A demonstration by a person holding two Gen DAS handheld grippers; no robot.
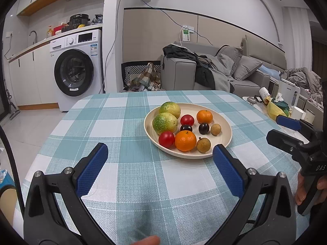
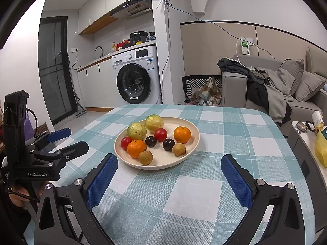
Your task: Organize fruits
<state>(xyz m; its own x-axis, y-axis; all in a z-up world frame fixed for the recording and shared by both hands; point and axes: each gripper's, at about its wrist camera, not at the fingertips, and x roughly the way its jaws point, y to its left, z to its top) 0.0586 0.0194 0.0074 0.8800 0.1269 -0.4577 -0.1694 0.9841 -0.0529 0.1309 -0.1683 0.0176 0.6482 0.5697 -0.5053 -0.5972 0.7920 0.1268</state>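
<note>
A cream plate [image 1: 222, 120] [image 2: 192, 126] sits on the checked tablecloth and holds two green-yellow fruits [image 1: 165, 123] [image 2: 136, 131], two oranges [image 1: 185, 140] [image 2: 136, 148], two red tomatoes [image 1: 166, 139] [image 2: 160, 134], two dark plums [image 1: 204, 128] [image 2: 168, 144] and two brown longans [image 1: 203, 145] [image 2: 145, 157]. My left gripper [image 1: 160, 153] is open and empty, just short of the plate's near rim. My right gripper [image 2: 169, 163] is open and empty, in front of the plate. Each gripper shows at the edge of the other's view.
The blue-and-white checked table [image 1: 126, 175] [image 2: 204, 187] ends at a rounded far edge. A side table with a kettle, cups and a yellow bag [image 1: 276, 110] stands to the right. A washing machine [image 1: 77, 69] and a grey sofa [image 1: 224, 69] are behind.
</note>
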